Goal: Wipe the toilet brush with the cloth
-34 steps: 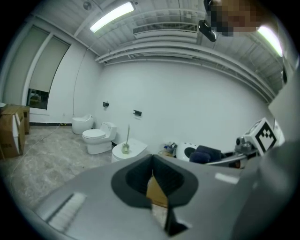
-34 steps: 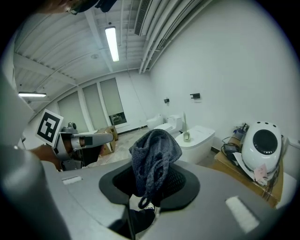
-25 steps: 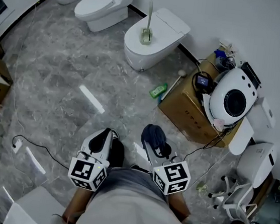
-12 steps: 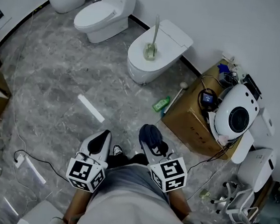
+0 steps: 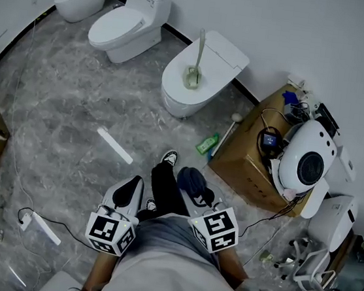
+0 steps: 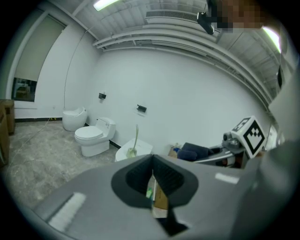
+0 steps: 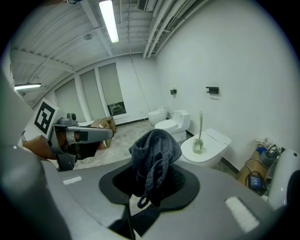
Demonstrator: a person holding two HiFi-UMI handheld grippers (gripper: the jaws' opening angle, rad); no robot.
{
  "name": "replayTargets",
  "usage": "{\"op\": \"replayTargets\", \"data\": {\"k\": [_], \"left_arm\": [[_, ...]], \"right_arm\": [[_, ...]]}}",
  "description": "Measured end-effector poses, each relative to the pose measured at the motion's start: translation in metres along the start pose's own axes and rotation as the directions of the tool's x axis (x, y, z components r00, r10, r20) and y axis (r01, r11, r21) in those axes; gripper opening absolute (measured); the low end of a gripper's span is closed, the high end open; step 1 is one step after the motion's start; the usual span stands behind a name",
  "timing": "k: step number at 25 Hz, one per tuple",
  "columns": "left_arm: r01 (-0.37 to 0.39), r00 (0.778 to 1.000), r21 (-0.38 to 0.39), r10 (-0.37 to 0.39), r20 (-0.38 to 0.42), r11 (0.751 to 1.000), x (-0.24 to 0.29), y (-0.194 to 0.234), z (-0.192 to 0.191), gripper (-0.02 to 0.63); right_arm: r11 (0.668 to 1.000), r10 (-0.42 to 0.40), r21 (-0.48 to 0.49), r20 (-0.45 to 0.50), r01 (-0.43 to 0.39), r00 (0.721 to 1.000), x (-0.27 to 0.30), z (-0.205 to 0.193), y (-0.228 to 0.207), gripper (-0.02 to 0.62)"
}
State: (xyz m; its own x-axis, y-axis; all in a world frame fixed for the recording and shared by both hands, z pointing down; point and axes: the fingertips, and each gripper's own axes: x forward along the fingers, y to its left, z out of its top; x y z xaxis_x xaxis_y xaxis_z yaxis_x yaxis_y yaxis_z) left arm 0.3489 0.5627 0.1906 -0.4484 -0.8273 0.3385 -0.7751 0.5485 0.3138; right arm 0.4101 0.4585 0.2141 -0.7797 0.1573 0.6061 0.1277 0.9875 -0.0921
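The right hand-held gripper [image 7: 152, 168] is pinching the limp cloth [image 7: 154, 145]; the left hand-held gripper [image 6: 152, 161], closed empty, should likely grip the toilet brush [image 5: 199, 48] by its stiff handle.

Head view: from high overhead, facing steeply down onto the grey marbled floor [image 5: 74, 108], with the white floor-standing toilet [image 5: 181, 98] well ahead.

Left gripper view: from low on the left gripper [image 5: 136, 183], facing level along its jaws toward the white wall [image 6: 187, 93].

Right gripper view: from the right gripper [image 5: 193, 190], facing much the same way, with the dark blue knitted cloth [image 7: 154, 157] close in the foreground.

Shared by all three: that toilet, far off, and the pale green long-handled toilet brush [image 5: 198, 54] upright on it.
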Motion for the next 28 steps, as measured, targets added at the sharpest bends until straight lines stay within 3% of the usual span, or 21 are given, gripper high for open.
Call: {"op": "replayTargets", "data": {"k": [11, 18, 28], "left_arm": [[0.014, 0.998, 0.048, -0.011, -0.068, 0.999, 0.147, 0.064, 0.066, 0.0], [0.084, 0.99, 0.068, -0.075, -0.119, 0.994, 0.257, 0.083, 0.116, 0.0], [0.163, 0.976, 0.12, -0.143, -0.161, 0.979, 0.374, 0.083, 0.16, 0.0]], "right_arm": [[0.995, -0.006, 0.097, 0.001, 0.006, 1.0, 0.111, 0.074, -0.112, 0.106], [0.984, -0.031, 0.176, -0.012, 0.033, 0.999, 0.166, 0.117, -0.196, 0.106], [0.956, -0.074, 0.284, -0.026, 0.078, 0.997, 0.204, 0.133, -0.286, 0.106]]}}
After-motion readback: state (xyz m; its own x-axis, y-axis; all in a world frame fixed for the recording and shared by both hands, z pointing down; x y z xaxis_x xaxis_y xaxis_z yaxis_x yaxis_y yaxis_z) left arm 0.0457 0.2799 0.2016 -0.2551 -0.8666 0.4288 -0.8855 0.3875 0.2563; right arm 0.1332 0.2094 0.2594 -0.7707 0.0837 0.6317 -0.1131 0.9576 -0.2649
